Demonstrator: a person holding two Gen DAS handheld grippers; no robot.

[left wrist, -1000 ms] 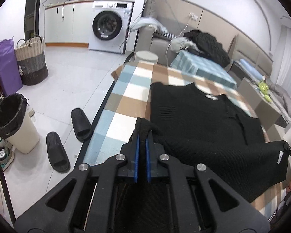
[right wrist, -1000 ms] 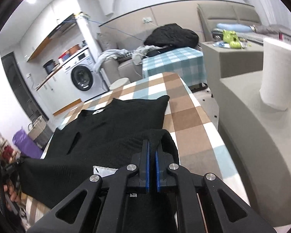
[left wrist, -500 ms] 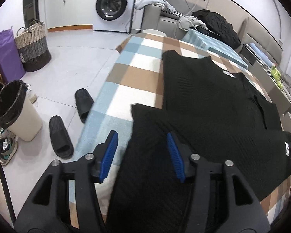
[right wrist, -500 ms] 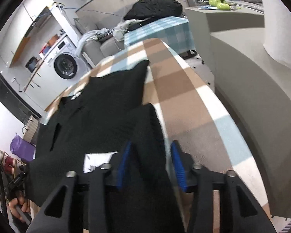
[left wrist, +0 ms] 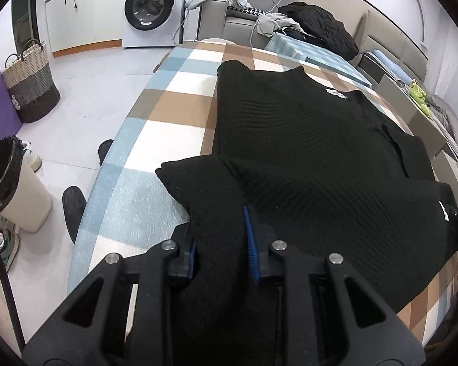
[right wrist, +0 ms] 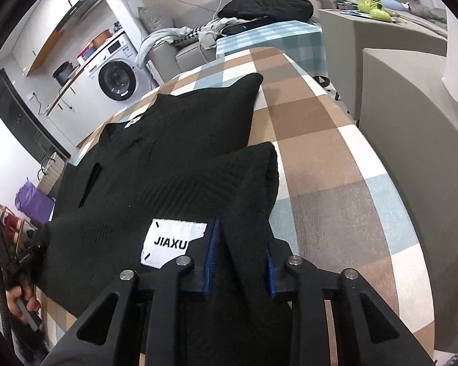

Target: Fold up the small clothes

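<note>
- My checked surface [left wrist: 174, 113] carries the black sweater [left wrist: 305, 152] — spread flat, lower part folded over its middle.
- My left hand-held gripper [left wrist: 221, 244] sits parted at the sweater's near-left corner, cloth loose between the jaws.
- My right hand-held gripper [right wrist: 241, 259] — likewise parted, beside the sweater's white label [right wrist: 172, 242].
</note>
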